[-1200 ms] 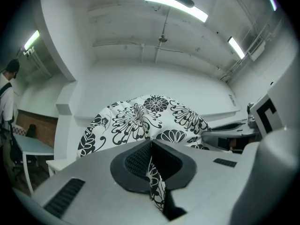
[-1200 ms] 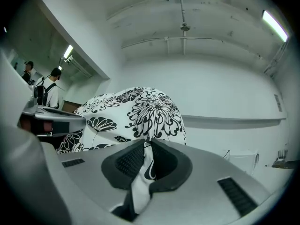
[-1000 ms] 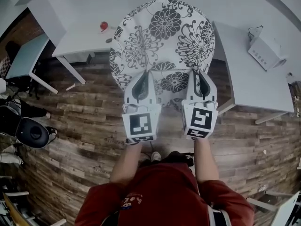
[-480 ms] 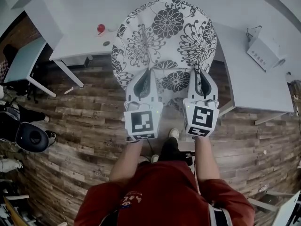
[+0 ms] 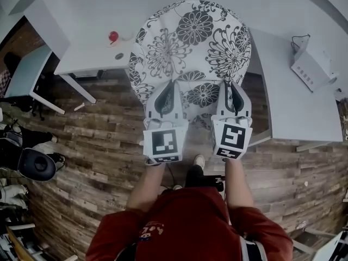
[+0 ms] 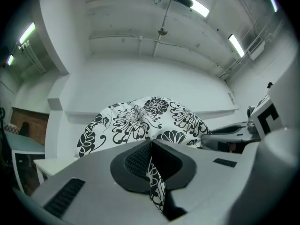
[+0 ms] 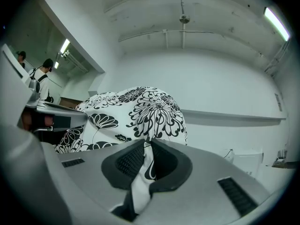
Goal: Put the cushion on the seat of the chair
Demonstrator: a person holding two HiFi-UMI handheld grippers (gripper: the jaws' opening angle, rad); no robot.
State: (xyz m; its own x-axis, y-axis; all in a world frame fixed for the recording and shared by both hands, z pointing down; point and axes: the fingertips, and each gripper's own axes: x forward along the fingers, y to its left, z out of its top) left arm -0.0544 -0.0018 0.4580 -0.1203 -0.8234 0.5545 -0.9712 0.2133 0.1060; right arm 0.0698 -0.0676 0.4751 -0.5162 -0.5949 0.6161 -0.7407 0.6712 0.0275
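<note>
Fingers (image 6: 133, 161) of the left gripper (image 5: 166, 94) are clamped together on a fold at the near left edge of the flowered cushion (image 5: 190, 42). The right gripper (image 5: 231, 94) pinches its near right edge likewise. The cushion spreads away above the wooden floor (image 5: 98, 140), between the left white table (image 5: 81, 50) and the right white table (image 5: 296, 102).

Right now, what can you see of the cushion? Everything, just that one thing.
The cushion is round and puffy, made of white cloth printed with large black flowers and leaves. It is held up in the air with its broad face toward the head view and rests on nothing that shows. The white tables and wood floor lie below it. Only the grippers touch it. The left gripper and right gripper, side by side, are each shut on a pinched fold of cloth at its near edge.
</note>
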